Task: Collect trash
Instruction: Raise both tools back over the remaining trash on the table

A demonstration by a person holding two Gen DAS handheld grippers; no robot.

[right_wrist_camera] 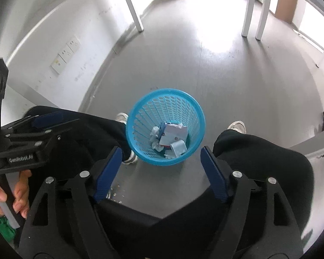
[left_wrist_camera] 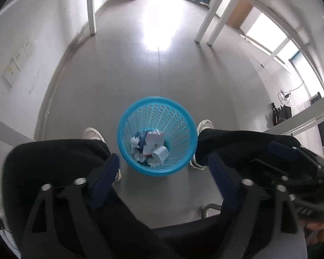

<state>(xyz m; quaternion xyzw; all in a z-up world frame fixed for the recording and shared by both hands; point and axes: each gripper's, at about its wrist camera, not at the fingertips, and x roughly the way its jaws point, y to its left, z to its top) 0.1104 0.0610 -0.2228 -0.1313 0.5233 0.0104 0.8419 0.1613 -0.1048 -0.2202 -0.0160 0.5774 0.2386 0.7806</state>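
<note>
At the centre of both wrist views, I am seeing the blue basket point(left_wrist_camera: 156, 135) sitting on the floor between the person's shoes, trash point(left_wrist_camera: 150, 149) lying inside. My left gripper point(left_wrist_camera: 163, 172) and right gripper point(right_wrist_camera: 161, 166) are hovering above it, spread and empty. Bare grey floor point(right_wrist_camera: 226, 75) is stretching toward the table legs point(right_wrist_camera: 253, 8) at upper right.

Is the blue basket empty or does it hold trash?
It holds trash: crumpled paper and a white carton cover the basket's bottom; its upper part is unfilled.
</note>
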